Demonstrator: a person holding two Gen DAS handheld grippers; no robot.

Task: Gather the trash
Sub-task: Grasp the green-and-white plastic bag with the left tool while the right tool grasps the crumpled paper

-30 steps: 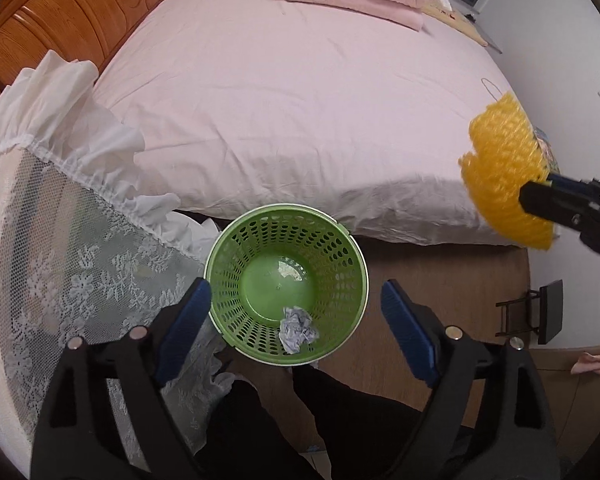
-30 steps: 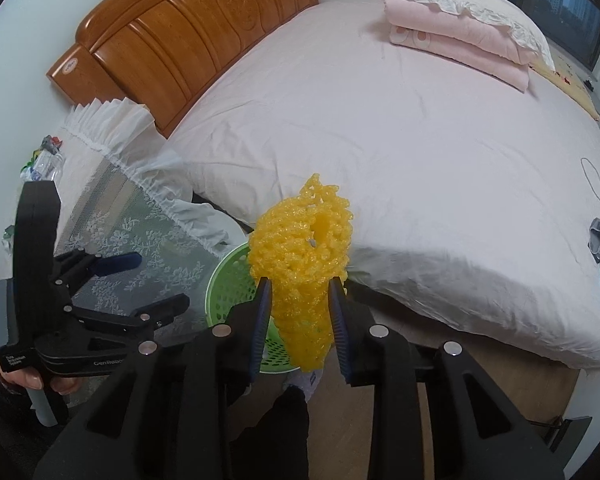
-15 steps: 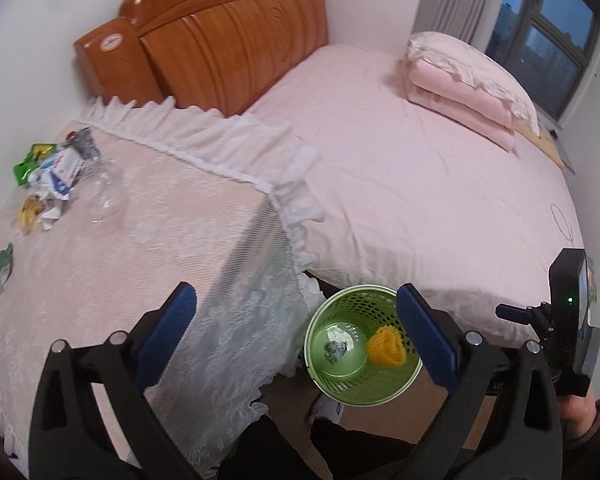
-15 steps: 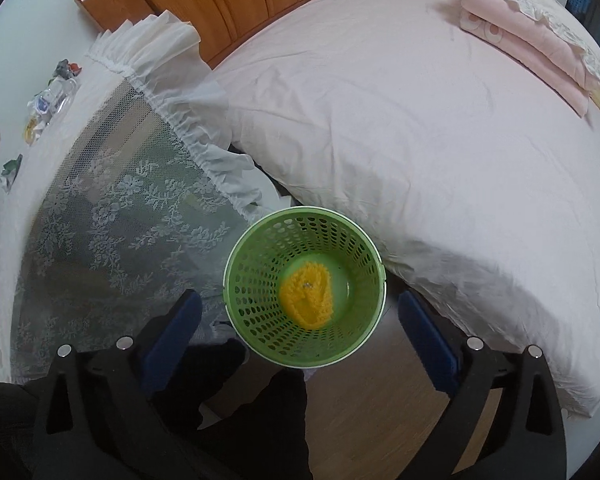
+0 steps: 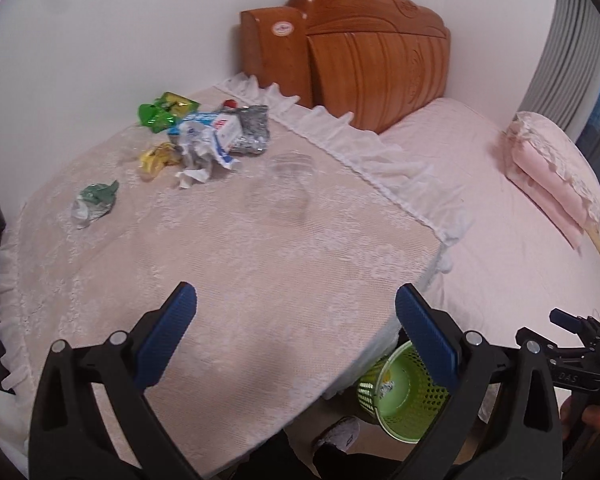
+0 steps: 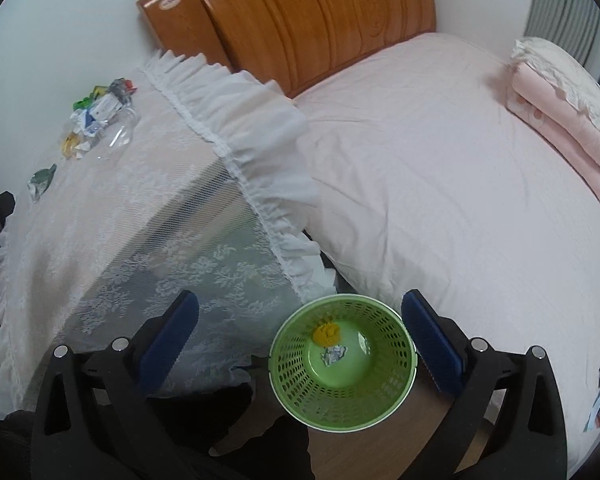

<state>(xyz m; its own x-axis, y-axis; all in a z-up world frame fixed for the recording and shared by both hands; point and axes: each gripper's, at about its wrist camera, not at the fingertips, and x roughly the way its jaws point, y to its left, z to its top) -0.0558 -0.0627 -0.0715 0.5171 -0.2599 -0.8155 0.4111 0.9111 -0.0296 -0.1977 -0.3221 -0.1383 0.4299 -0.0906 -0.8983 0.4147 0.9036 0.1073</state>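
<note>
Below right gripper (image 6: pixel 300 336) fingers, green basket (image 6: pixel 300 392), yellow netting (image 6: pixel 327 333) inside, jaws opening

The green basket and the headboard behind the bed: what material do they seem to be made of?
The green basket looks like molded plastic: uniform bright color, regular holes in its wall, a slightly glossy floor. The headboard looks like varnished wood: orange-brown, visible grain, carved panels with a sheen, though a veneer cannot be ruled out.
</note>
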